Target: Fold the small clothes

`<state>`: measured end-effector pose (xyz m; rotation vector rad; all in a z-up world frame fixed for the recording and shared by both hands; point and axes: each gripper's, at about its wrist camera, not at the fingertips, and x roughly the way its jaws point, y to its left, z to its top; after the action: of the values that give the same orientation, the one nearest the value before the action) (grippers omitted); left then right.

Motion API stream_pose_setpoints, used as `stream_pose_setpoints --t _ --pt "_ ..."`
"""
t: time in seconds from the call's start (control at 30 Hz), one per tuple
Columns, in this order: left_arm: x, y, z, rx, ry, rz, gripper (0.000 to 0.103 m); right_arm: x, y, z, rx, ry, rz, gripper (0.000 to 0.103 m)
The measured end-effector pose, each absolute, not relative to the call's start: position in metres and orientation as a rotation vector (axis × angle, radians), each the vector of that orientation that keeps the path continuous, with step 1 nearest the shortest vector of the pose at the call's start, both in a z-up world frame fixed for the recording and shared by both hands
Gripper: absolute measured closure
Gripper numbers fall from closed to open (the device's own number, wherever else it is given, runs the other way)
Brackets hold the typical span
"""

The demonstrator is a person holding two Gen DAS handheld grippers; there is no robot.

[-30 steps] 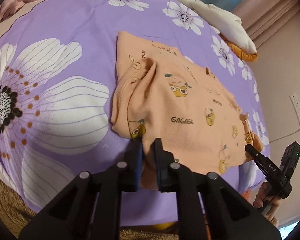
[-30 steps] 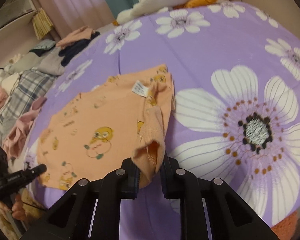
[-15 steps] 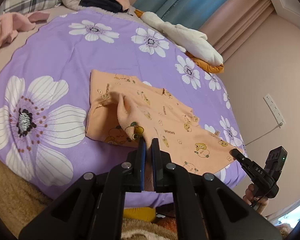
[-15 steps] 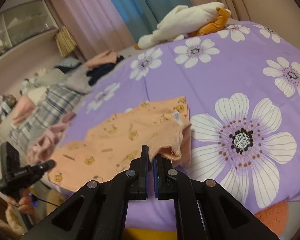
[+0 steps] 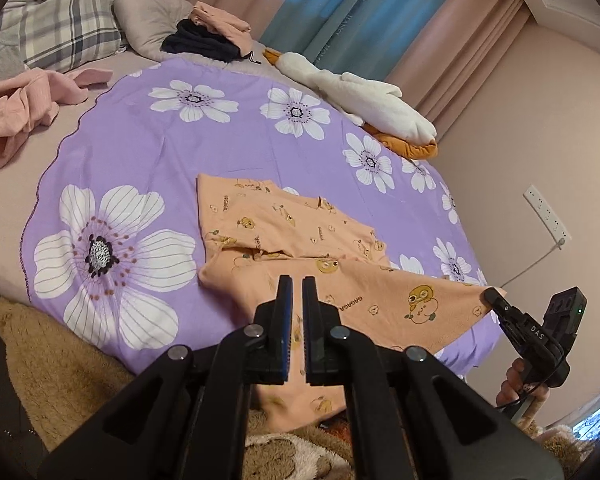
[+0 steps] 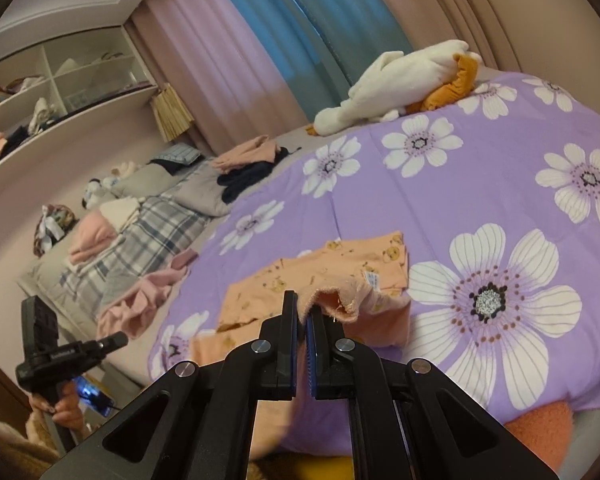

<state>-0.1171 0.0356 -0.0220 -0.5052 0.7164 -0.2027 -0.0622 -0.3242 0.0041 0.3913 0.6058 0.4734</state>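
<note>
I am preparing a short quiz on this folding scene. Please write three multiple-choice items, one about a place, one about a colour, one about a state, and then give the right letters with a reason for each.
1. Where does the white plush toy lie?
A. at the far edge of the bed, near the curtains
B. on top of the orange garment
C. on the shelf

2. What colour is the bedspread under the orange garment?
A. green with stripes
B. purple with white flowers
C. plain grey

3. How is the near edge of the garment held?
A. flat, untouched
B. lifted, pinched by both grippers
C. lifted by one gripper only

Answers:
1 A, it lies beside the blue curtain.
2 B, large white flowers show on purple.
3 B, the left gripper and the right gripper each close on raised cloth.
</note>
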Motion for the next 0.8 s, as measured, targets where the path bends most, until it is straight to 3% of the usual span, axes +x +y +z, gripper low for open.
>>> stream_pose_setpoints --t 0.3,0.37,0.43,0.8 --pt "-0.093 0.031 -0.074 -0.495 0.869 -0.187 0.098 -0.051 -0.320 -0.006 0.397 0.648 0.460 0.097" --pt "-0.086 0.026 -0.089 -0.494 0.909 -0.202 0.092 -0.052 -0.321 -0.006 0.403 0.648 0.460 0.097" --pt "-0.084 0.020 -0.098 -0.492 0.930 -0.200 0.076 -0.051 -0.321 -0.005 0.406 0.651 0.455 0.097" --pt "-0.072 0.005 -0.133 -0.474 1.036 -0.224 0.059 -0.048 -0.321 -0.007 0.403 0.653 0.466 0.097"
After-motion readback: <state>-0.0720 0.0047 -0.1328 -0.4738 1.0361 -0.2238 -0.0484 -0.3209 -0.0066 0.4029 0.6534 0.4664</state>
